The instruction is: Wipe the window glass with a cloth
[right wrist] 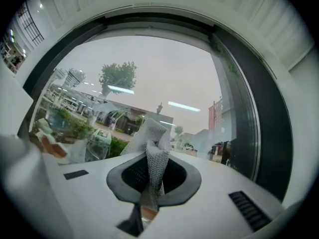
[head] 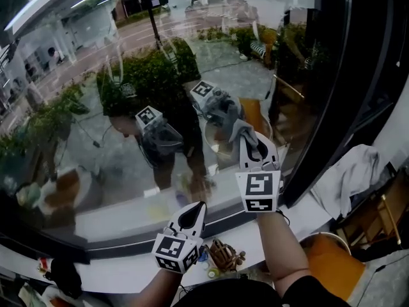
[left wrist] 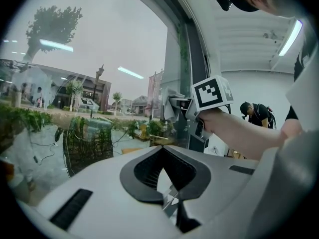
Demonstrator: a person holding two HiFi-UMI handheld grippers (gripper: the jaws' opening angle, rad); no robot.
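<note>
The left hand-held gripper (head: pixel 193 210) and right hand-held gripper (head: pixel 254 148) are white with black pads (head: pixel 192 218) and black-and-white marker cubes (head: pixel 259 192). The person wears a black sleeve (head: pixel 314 294).

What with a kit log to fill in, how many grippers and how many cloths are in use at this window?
Grippers: 2, the left gripper, shut on nothing, and the right gripper
Cloths: 1, the cloth clamped in the right gripper
Total: 3

White sill (head: pixel 128 270): brown knotted object (head: pixel 225 254), small colourful bits (head: pixel 211 272), black lump (head: pixel 64 274).
</note>
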